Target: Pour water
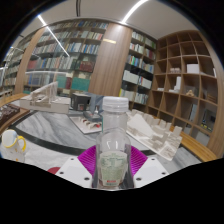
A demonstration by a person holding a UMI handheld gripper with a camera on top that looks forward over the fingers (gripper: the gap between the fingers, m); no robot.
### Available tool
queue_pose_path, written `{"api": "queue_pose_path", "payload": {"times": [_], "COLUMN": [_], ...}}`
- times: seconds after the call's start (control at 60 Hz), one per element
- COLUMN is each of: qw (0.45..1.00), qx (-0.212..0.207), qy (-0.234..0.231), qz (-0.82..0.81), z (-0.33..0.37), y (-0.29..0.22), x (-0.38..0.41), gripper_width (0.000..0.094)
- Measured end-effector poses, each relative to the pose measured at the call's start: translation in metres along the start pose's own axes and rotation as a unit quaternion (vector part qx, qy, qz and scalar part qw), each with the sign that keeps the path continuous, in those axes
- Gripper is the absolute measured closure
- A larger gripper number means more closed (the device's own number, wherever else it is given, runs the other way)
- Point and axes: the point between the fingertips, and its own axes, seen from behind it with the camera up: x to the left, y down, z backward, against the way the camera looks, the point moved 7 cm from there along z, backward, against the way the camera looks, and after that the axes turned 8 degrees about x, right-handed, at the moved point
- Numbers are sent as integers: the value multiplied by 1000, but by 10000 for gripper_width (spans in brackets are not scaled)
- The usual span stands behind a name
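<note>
A clear plastic bottle (113, 140) with a white cap stands upright between my fingers, part filled with pale liquid. My gripper (112, 165) is shut on the bottle; the magenta pads (89, 160) press on its lower body from both sides. The bottle is held above a marble-patterned table (55, 128). A small clear cup or container (12, 146) with something yellowish sits on the table to the left of the fingers.
A white box-like object (155, 132) lies on the table to the right, beyond the fingers. A dark object (92, 124) sits behind the bottle. Bookshelves (75, 55) fill the back wall and an open wooden shelf unit (190, 85) stands at the right.
</note>
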Motion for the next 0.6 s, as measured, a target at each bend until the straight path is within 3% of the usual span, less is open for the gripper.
{"api": "queue_pose_path", "payload": {"times": [0.133, 0.3, 0.467, 0.6], "qw": [993, 937, 789, 652], "qx": [-33, -133, -236, -280], "qy": [92, 197, 262, 251], "qz": [61, 257, 503, 658], "z": [35, 84, 117, 118], "y": [-48, -137, -190, -179], "x": [-23, -15, 58, 134], "gripper_width": [528, 531, 532, 532]}}
